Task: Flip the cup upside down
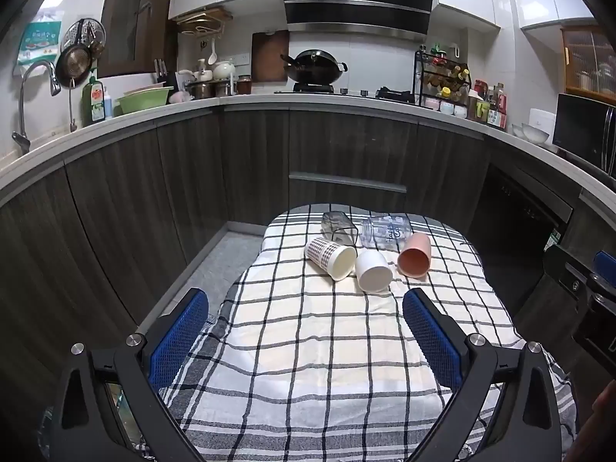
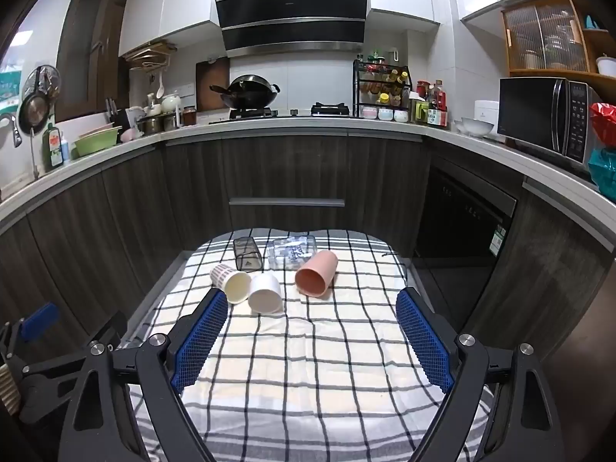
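Five cups lie on their sides on the checked cloth (image 1: pixel 308 346) over the tabletop: a patterned paper cup (image 1: pixel 331 257), a smooth white cup (image 1: pixel 372 270), a matte pink cup (image 1: pixel 415 255), and two clear, probably plastic, tumblers (image 1: pixel 338 227) behind. Left gripper (image 1: pixel 304 340) and right gripper (image 2: pixel 312 340) hover nearby, blue mesh-padded jaws spread, empty.

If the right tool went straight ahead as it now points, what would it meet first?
Probably the white cup, lying on its side just left of centre; the pink cup lies slightly farther right. The right tool is open, and depth is uncertain.

checked cloth (image 1: pixel 308 346) on table; five cups (image 1: pixel 372 271) lying
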`<control>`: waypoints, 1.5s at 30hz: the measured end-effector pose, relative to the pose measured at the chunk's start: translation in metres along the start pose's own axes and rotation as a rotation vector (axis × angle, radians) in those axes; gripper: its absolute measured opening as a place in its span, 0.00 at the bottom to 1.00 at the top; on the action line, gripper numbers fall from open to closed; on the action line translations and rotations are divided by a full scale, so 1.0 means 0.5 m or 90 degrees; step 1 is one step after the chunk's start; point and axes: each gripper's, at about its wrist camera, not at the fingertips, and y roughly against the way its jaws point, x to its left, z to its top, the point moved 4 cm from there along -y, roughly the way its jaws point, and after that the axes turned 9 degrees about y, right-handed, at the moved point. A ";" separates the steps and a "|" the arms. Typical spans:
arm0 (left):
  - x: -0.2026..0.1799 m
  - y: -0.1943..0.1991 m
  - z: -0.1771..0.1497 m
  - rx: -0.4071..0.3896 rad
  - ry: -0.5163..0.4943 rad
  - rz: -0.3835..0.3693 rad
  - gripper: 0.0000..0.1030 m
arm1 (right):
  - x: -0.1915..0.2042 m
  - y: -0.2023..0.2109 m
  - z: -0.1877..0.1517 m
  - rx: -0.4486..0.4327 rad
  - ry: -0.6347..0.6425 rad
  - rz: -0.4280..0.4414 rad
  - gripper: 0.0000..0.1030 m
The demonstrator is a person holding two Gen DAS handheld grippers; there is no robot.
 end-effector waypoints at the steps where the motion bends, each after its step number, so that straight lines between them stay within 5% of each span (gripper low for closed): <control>1: -0.002 0.001 -0.001 0.001 0.001 -0.003 1.00 | 0.000 0.000 0.000 0.000 0.000 0.000 0.87; 45: -0.006 -0.002 -0.002 0.011 0.005 -0.013 1.00 | -0.008 -0.014 -0.020 0.016 -0.005 0.004 0.87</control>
